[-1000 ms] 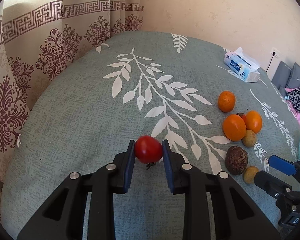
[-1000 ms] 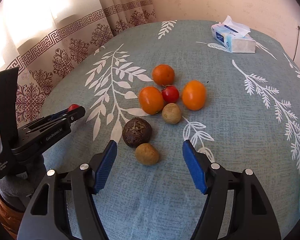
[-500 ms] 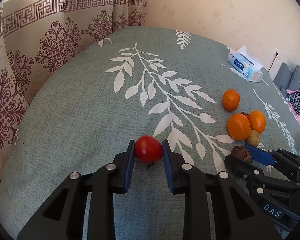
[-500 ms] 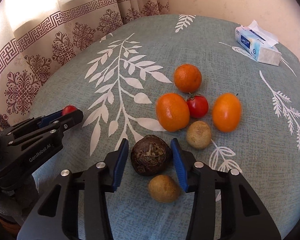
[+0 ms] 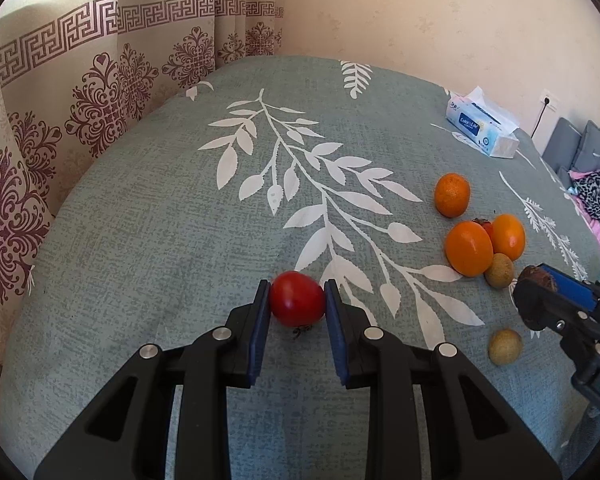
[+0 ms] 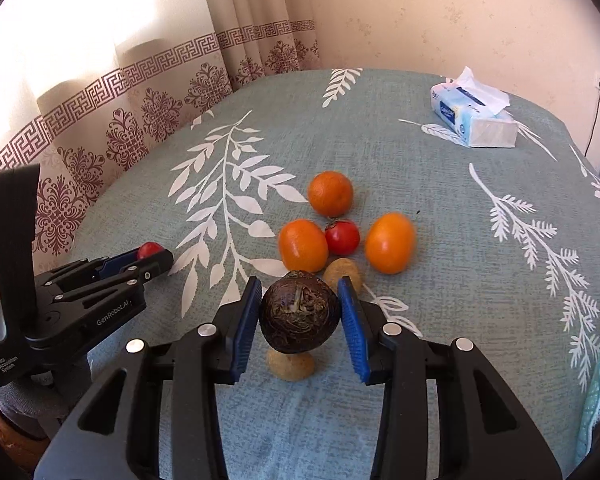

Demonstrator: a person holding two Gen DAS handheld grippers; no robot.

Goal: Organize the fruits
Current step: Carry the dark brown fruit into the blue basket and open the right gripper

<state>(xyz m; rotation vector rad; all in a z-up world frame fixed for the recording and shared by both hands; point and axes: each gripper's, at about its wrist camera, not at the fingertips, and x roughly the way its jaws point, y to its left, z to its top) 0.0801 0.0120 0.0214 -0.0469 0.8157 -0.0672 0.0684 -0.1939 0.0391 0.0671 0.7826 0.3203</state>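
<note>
Clamping a red tomato [image 5: 297,298] between its blue pads, my left gripper [image 5: 296,312] holds it low over the table [image 5: 148,240], near the curtain [image 5: 60,120] side. My right gripper [image 6: 299,316] is closed on a dark, rough-skinned round fruit [image 6: 299,317], pads pressing both its sides, held above a small tan fruit [image 6: 291,365] lying on the leaf-patterned cloth. Beyond it sit a second tan fruit [image 6: 342,273], a second tomato [image 6: 342,237] tucked between two smooth oranges [image 6: 303,245], and a mandarin [image 6: 330,193] farther back. A tissue pack [image 6: 474,120] lies well apart near the far edge.
</note>
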